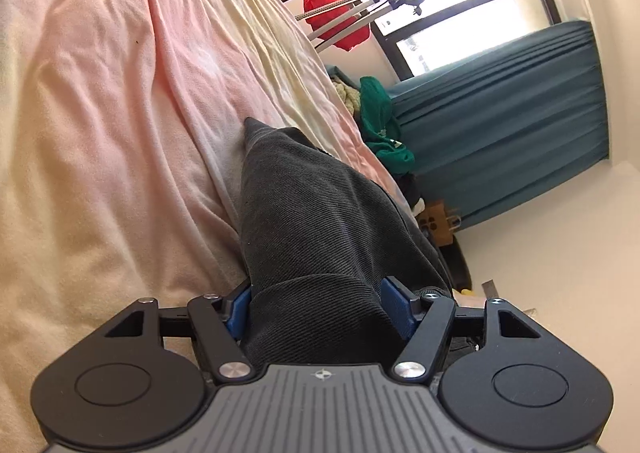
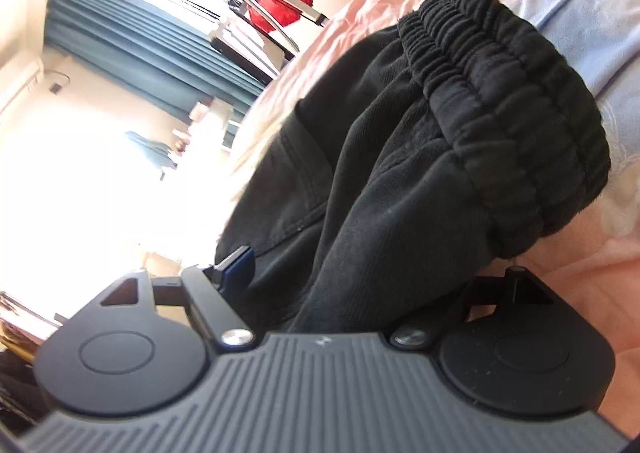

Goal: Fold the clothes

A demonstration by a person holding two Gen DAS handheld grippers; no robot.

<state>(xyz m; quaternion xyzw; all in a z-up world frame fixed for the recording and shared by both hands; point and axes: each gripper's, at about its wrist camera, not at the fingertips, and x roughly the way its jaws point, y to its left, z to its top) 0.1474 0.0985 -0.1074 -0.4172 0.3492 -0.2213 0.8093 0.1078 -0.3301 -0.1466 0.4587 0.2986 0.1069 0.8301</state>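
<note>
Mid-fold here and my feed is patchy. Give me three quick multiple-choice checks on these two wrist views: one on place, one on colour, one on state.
1. Where does the dark garment lie?
A. on the pink bedsheet
B. on a wooden floor
C. in a basket

2. What colour are the curtains?
A. yellow
B. teal
C. white

3. What is between the left gripper pads?
A. nothing
B. a hanger
C. dark fabric

Answers:
1. A: pink sheet surrounds the garment.
2. B: teal folds hang beside the window.
3. C: dark fabric fills the gap between the blue pads.
</note>
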